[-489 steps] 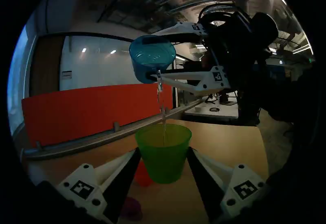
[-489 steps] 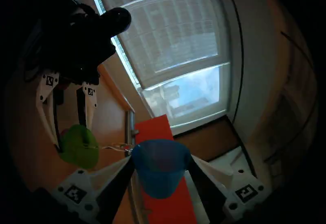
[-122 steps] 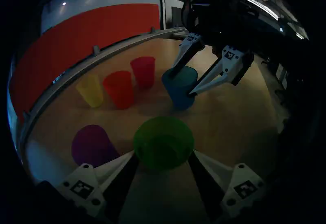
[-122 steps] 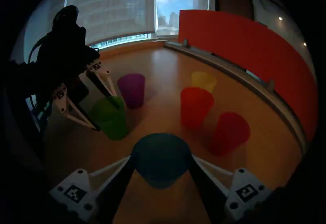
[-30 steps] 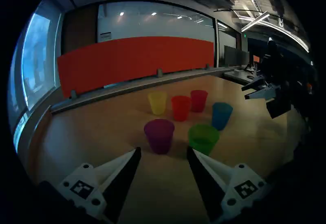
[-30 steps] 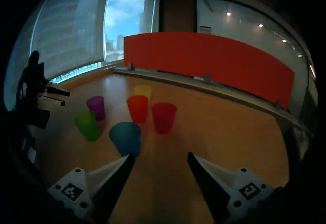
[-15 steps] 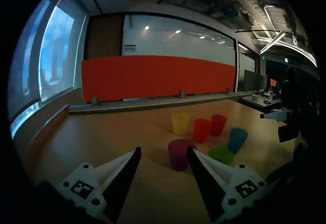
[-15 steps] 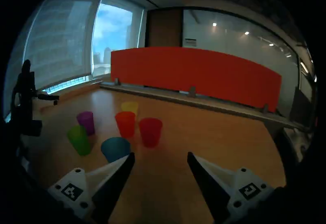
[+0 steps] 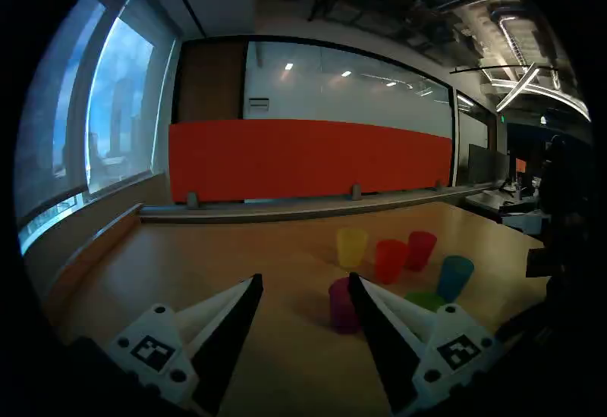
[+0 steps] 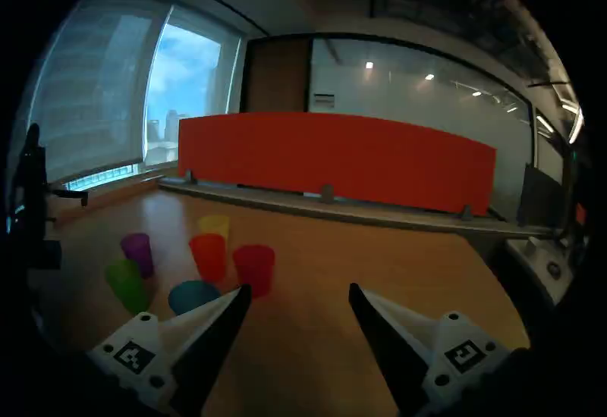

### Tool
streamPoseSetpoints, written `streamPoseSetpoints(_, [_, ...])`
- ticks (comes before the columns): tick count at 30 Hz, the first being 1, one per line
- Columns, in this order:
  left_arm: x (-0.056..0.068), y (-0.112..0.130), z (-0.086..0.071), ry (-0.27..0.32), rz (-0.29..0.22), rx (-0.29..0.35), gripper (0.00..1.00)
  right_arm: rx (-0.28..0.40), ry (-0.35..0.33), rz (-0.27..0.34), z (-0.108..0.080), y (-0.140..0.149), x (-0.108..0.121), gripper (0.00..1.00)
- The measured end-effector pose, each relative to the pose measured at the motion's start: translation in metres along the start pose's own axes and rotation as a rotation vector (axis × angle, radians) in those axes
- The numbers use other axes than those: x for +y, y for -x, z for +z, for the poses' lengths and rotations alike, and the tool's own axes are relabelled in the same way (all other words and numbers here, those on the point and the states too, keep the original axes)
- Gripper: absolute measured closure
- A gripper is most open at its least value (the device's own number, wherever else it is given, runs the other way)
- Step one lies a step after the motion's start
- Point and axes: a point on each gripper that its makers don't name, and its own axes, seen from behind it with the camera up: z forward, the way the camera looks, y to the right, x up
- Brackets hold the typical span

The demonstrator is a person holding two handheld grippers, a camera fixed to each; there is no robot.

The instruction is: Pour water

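Left gripper view: the left gripper (image 9: 303,279) is held low above a pale wooden bench (image 9: 228,258). Its two white fingers with black inner faces are spread wide and its jaws hold nothing. Six translucent plastic cups stand upright in a loose cluster on the bench, beyond the fingertips and towards the right. The purple plastic cup (image 9: 343,305) is nearest, just beyond the right finger's tip. The green plastic cup (image 9: 425,300) is to its right, partly hidden behind that finger. The blue plastic cup (image 9: 454,277) stands just beyond the green one. Farther back are the yellow plastic cup (image 9: 351,246), the orange plastic cup (image 9: 390,260) and the red plastic cup (image 9: 421,249), close together in a row. A long red partition panel (image 9: 303,158) runs along the bench's far edge. A tall window (image 9: 114,129) shows daylight at the left.

Right gripper view: the right gripper (image 10: 298,290) is also spread wide, jaws holding nothing, over bare bench. The cups sit to the left: blue (image 10: 193,296) nearest, just beside the left finger, green (image 10: 126,284) and purple (image 10: 137,254) farther left, and orange (image 10: 208,256), red (image 10: 254,268) and yellow (image 10: 214,225) behind. Whether any cup holds water cannot be told.
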Motion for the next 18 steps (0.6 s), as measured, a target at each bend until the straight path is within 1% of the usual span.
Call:
streamPoseSetpoints(6, [-0.01,-0.004,0.004,-0.058,0.026,0.025,0.17,0.064,0.06,0.04,-0.001,-0.013,0.01,0.0])
streamPoseSetpoints(9, [-0.014,-0.005,0.006,-0.087,0.032,0.041,0.17,0.086,0.089,0.056,-0.001,-0.016,0.015,0.0])
streamPoseSetpoints(14, [-0.016,-0.006,0.008,-0.11,0.021,0.059,0.17,0.117,0.131,0.066,0.0,-0.022,0.021,0.0])
streamPoseSetpoints(18, [-0.023,-0.009,0.01,-0.144,0.018,0.078,0.17,0.147,0.161,0.071,0.001,-0.028,0.023,0.0])
